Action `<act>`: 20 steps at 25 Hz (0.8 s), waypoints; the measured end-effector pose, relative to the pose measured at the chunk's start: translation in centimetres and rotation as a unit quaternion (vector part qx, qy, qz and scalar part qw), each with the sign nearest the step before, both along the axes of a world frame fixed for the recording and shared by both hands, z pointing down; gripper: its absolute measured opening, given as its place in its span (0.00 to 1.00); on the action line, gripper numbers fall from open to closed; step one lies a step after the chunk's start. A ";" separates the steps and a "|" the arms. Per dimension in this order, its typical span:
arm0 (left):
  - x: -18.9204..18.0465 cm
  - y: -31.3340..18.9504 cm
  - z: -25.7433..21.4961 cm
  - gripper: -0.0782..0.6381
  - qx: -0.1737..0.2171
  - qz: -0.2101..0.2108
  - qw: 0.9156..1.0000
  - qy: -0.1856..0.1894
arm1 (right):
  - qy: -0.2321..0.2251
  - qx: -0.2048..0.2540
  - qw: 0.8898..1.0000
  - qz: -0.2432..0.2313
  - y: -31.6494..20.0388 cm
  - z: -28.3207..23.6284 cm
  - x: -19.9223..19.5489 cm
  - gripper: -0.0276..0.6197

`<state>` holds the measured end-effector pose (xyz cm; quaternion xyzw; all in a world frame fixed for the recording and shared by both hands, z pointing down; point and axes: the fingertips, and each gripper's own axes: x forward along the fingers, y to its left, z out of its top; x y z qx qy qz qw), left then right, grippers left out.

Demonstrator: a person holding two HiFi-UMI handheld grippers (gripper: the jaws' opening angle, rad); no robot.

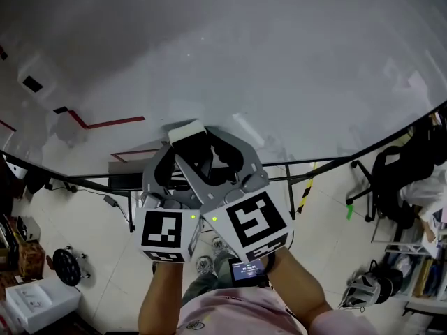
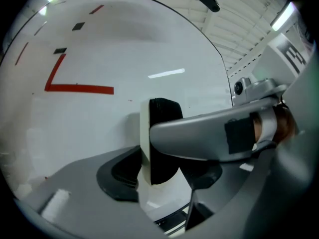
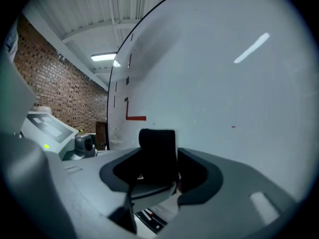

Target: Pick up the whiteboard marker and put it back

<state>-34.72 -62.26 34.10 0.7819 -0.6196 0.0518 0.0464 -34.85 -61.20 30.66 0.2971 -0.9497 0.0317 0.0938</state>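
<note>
A whiteboard eraser (image 1: pixel 188 132), white-backed with black felt, hangs in the air in front of the whiteboard (image 1: pixel 279 61). My two grippers cross each other around it. In the left gripper view the eraser (image 2: pixel 158 133) stands edge-on between the pads of my left gripper (image 2: pixel 162 176), which is shut on it. The right gripper's grey finger (image 2: pixel 214 133) crosses in front. In the right gripper view the black eraser (image 3: pixel 157 151) sits between the pads of my right gripper (image 3: pixel 158 176); whether they touch it does not show. I see no whiteboard marker clearly.
Red lines (image 1: pixel 105 123) are drawn on the board. A ledge (image 3: pixel 149 222) shows below the jaws. Beneath the board's lower edge are a black office chair (image 1: pixel 398 180) at right, a white box (image 1: pixel 35 302) at lower left, and cables on the floor.
</note>
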 end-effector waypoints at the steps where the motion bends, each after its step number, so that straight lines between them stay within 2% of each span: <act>1: 0.0 0.2 -0.4 0.45 0.007 -0.001 1.000 -0.004 | -0.002 0.005 1.000 0.000 0.3 -0.4 0.1 0.38; 10: 1.6 6.3 -2.8 0.45 0.014 0.006 1.000 -0.004 | -0.019 0.013 1.000 0.009 6.3 -2.8 1.7 0.38; 16: 3.1 15.1 -4.4 0.45 0.035 0.023 0.999 0.003 | -0.025 0.034 0.999 0.025 15.3 -4.3 3.1 0.38; 20: 5.8 21.5 -5.6 0.45 0.048 0.036 0.998 0.003 | -0.028 0.047 0.998 0.037 21.8 -5.4 5.8 0.38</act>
